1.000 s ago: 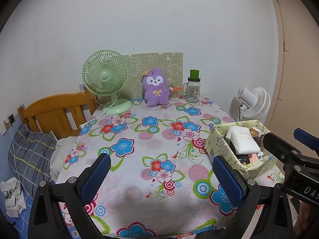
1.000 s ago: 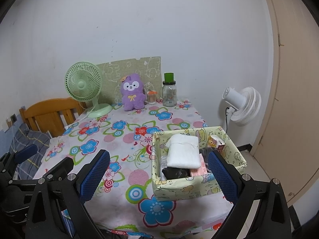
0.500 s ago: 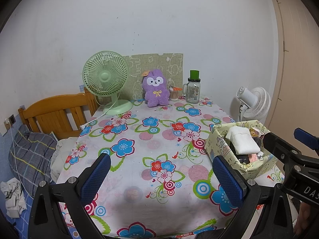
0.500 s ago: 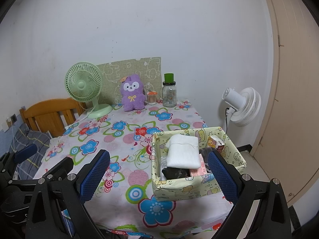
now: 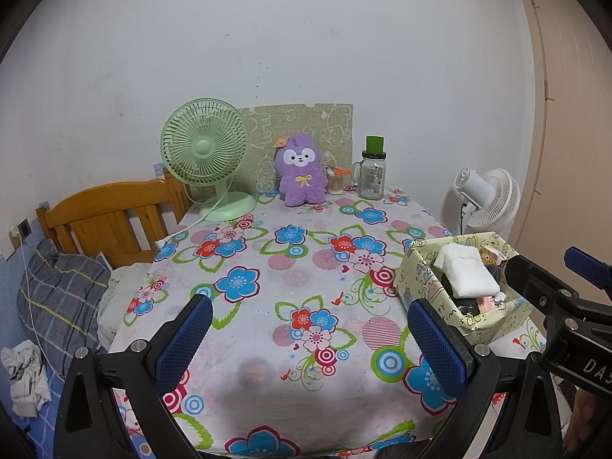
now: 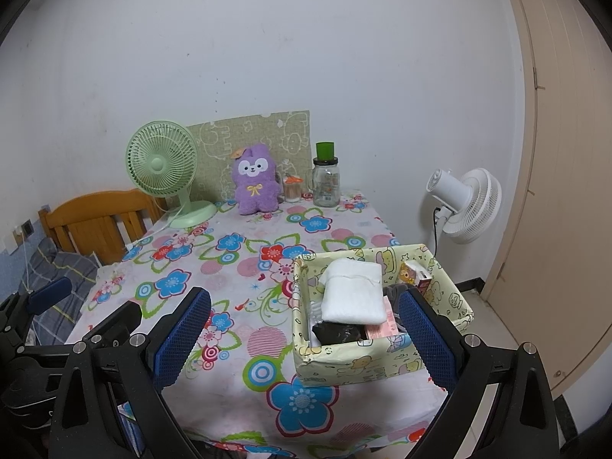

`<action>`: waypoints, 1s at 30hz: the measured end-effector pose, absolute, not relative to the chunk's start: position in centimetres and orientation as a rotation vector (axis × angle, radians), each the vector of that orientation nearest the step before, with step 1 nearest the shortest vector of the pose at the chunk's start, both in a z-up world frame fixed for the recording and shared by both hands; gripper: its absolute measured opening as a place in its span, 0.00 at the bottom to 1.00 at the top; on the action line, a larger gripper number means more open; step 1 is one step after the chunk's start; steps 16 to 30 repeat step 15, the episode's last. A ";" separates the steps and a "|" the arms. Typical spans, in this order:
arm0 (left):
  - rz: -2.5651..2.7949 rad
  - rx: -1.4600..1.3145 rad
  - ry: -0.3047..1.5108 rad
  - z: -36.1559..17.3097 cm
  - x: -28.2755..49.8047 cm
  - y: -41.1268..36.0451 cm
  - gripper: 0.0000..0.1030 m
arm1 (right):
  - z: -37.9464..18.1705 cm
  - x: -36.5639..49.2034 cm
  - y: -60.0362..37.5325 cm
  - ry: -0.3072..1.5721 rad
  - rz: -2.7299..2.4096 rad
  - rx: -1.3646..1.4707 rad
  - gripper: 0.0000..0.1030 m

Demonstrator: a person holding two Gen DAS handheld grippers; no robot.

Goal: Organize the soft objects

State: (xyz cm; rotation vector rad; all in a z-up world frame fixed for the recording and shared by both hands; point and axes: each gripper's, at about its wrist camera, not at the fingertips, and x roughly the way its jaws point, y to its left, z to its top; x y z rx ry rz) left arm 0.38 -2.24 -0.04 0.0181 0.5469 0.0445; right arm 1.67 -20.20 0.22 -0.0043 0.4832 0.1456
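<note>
A pale yellow cartoon-print box (image 6: 382, 361) stands near the table's front right corner; it also shows in the left wrist view (image 5: 415, 267). In it lie a folded white cloth (image 6: 354, 296), a black soft item (image 6: 336, 332) and pink items. A purple plush toy (image 5: 302, 170) sits upright at the back of the table, also in the right wrist view (image 6: 255, 179). My left gripper (image 5: 311, 344) is open and empty above the table's front edge. My right gripper (image 6: 304, 340) is open and empty, in front of the box.
A green desk fan (image 5: 208, 157), a glass jar with a green lid (image 5: 371, 174) and a small toothpick jar (image 5: 335, 181) stand at the back of the floral tablecloth (image 5: 267, 267). A white floor fan (image 6: 464, 201) stands right. A wooden bed headboard (image 5: 107, 214) is left.
</note>
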 end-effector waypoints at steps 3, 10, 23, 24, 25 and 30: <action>0.044 0.019 0.546 -0.1 0.4 -2.2 1.00 | 0.3 1.7 -20.2 0.482 0.147 -0.004 0.97; 0.045 0.019 0.547 -0.1 0.3 -2.2 1.00 | 0.3 1.6 -20.2 0.481 0.148 -0.004 0.97; 0.046 0.019 0.538 0.4 0.3 -2.1 1.00 | 0.4 1.6 -20.2 0.477 0.148 0.001 0.97; 0.046 0.019 0.538 0.4 0.3 -2.1 1.00 | 0.4 1.6 -20.2 0.477 0.148 0.001 0.97; 0.046 0.019 0.538 0.4 0.3 -2.1 1.00 | 0.4 1.6 -20.2 0.477 0.148 0.001 0.97; 0.046 0.019 0.538 0.4 0.3 -2.1 1.00 | 0.4 1.6 -20.2 0.477 0.148 0.001 0.97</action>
